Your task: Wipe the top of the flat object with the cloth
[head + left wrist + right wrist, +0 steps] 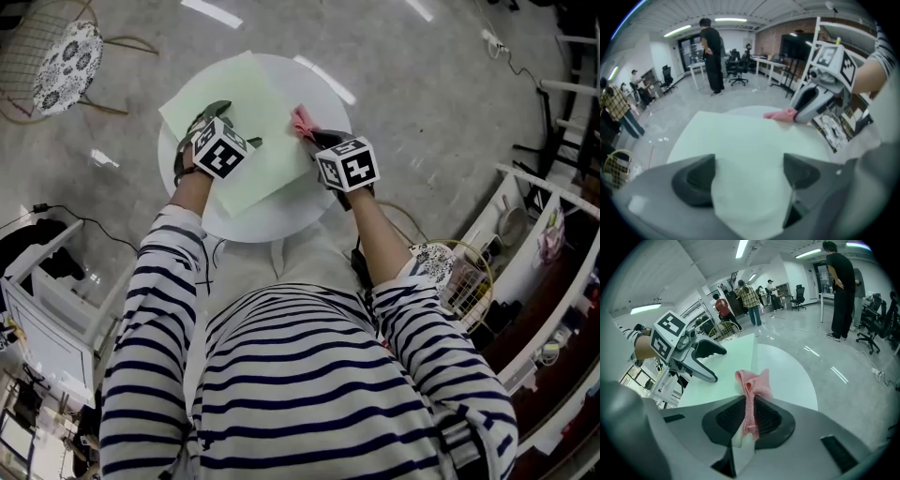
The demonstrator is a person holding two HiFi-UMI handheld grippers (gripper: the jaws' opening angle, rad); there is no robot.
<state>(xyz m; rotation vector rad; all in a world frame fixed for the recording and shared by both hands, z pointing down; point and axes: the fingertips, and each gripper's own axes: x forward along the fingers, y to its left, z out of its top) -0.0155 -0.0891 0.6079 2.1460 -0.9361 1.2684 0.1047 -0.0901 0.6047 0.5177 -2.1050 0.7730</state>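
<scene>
Where the flat object [258, 122] lies: pale green sheet spread on the round white desk [309, 202], covering much of its top.
Left tongs [749, 163]: released, jaws spread wide over the sheet, nothing pinched between them.
Right tongs [750, 416]: clenched on the pink cloth [754, 383].
Cloth: bunched, poking out ahead of the jaws, at the sheet's right edge.
Floor [422, 84]: grey, glossy, around the desk.

1. The flat object [253, 141] lies on the round table [281, 223], more to its left and far side.
2. The left gripper [747, 176] is over the left part of the flat object.
3. The cloth [751, 394] sits between the jaws of the right gripper [749, 416], at the right edge of the flat object.
4. A chair [66, 54] stands far left of the table.
</scene>
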